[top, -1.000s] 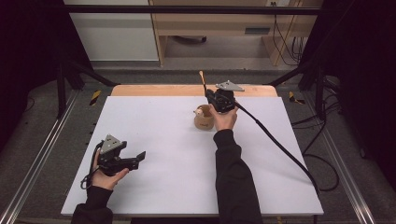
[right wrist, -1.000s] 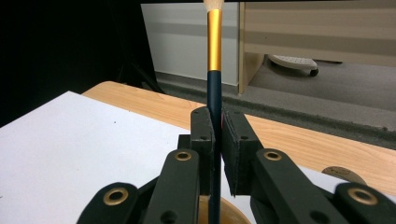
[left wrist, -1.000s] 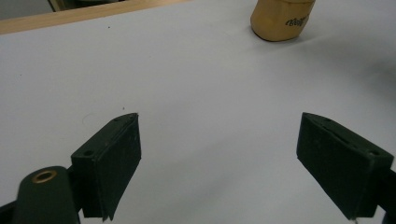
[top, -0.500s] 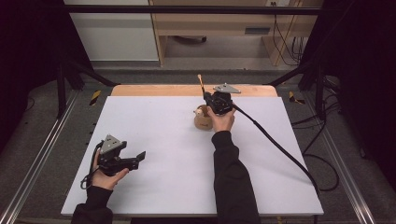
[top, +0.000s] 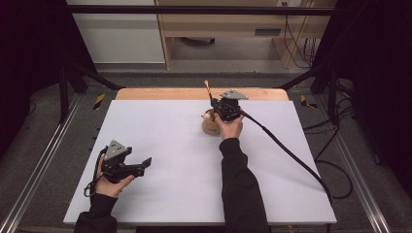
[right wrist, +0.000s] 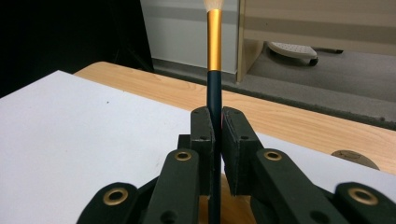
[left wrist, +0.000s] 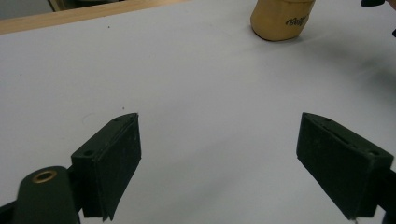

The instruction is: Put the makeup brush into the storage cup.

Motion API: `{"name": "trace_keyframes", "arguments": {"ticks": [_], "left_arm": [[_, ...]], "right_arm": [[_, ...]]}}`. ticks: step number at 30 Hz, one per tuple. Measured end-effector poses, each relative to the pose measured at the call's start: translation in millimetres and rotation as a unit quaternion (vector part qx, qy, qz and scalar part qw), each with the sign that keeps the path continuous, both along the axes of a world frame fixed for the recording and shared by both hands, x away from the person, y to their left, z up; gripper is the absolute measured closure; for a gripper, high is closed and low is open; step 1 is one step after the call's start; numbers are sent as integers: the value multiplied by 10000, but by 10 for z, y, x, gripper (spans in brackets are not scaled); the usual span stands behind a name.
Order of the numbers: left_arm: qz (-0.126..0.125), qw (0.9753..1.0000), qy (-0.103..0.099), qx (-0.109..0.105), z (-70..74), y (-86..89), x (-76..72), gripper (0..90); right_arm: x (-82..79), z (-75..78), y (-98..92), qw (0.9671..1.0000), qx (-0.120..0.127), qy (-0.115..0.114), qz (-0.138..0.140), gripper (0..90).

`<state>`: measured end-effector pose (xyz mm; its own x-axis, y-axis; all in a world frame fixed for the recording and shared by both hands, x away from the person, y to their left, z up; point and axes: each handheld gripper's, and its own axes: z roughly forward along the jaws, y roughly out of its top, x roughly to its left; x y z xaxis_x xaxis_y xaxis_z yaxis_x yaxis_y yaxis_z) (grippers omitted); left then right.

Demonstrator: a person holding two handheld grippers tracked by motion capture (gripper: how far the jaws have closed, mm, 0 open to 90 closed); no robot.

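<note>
Since a second ago, little has been shifted: the right gripper [top: 214, 103] is kept above the wooden holder [top: 210, 125] at the far middle of the white table [top: 170, 136]. The paintbrush [right wrist: 214, 70] is clamped between the narrow jaws, its dark handle pinched low, its long axis upright, gold ferrule and pale bristles uppermost. The left gripper [left wrist: 219, 163] is held wide apart over bare table, nothing gripped, well apart from the holder.
</note>
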<state>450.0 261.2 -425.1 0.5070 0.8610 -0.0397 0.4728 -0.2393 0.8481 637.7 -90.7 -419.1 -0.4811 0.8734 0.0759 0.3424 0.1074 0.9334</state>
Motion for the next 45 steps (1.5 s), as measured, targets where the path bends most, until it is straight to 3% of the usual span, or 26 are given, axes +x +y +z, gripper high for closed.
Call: {"name": "trace_keyframes", "arguments": {"ticks": [29, 45], "left_arm": [[-14, 10000, 11, 39, -6, -14, 3, 132], [-27, 10000, 3, 63, -3, -27, -3, 132]], "right_arm": [[-66, -160, -88, 9993, -198, 306, -35, 830], [-248, 16, -278, 9994, -251, 232, -5, 795]]}}
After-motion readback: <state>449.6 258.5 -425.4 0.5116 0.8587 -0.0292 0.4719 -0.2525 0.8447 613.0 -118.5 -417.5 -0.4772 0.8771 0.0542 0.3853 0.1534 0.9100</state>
